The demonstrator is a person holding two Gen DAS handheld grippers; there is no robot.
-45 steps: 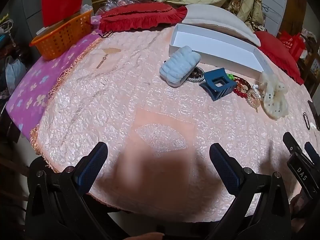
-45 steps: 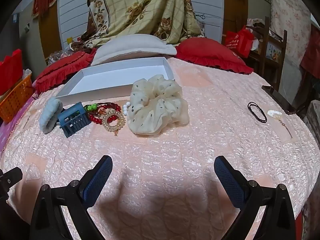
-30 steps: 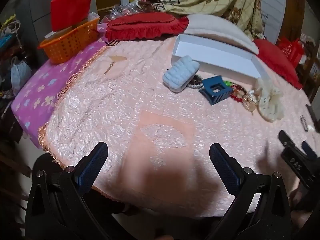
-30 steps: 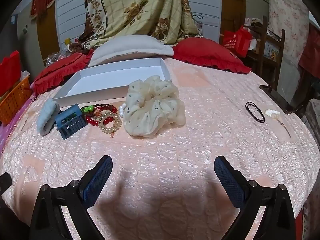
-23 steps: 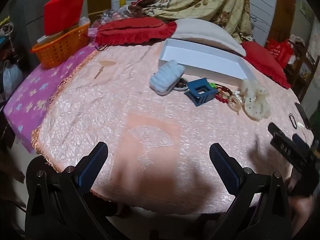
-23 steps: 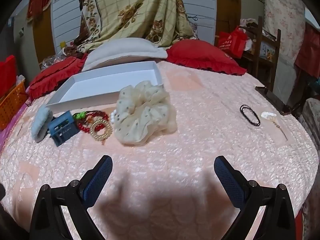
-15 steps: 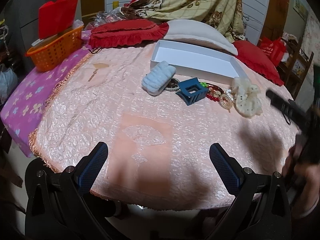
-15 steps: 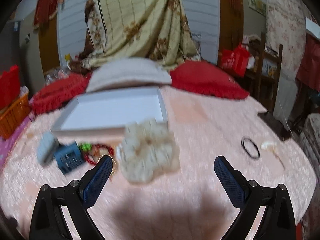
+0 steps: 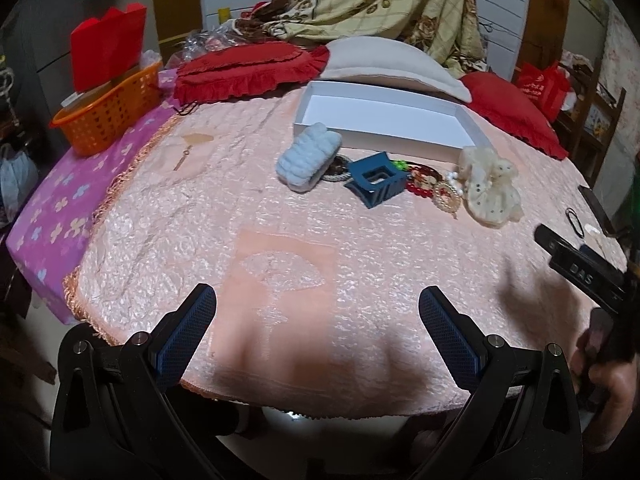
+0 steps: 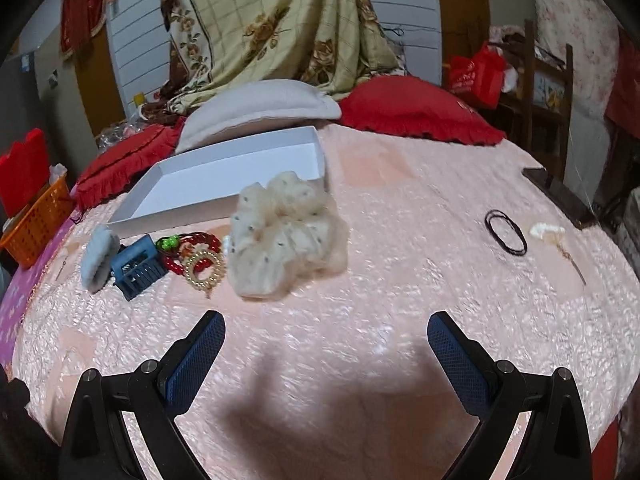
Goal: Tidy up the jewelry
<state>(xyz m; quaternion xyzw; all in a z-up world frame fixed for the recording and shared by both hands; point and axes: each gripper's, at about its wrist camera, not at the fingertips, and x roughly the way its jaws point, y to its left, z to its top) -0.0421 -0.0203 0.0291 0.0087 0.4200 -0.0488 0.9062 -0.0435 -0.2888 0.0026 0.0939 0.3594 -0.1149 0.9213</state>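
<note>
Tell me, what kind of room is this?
Most likely a bedroom at home: a bed under a pink quilted bedspread, pillows at its head, and a floral blanket heaped behind them.

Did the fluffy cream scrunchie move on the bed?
No. The scrunchie sits by the white box's near right corner, next to the beads, just as before. Only the camera shifted.

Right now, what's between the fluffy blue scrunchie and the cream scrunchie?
In the right wrist view, a blue claw clip, red beads and a gold bead bracelet lie between the blue scrunchie and cream scrunchie.
</note>
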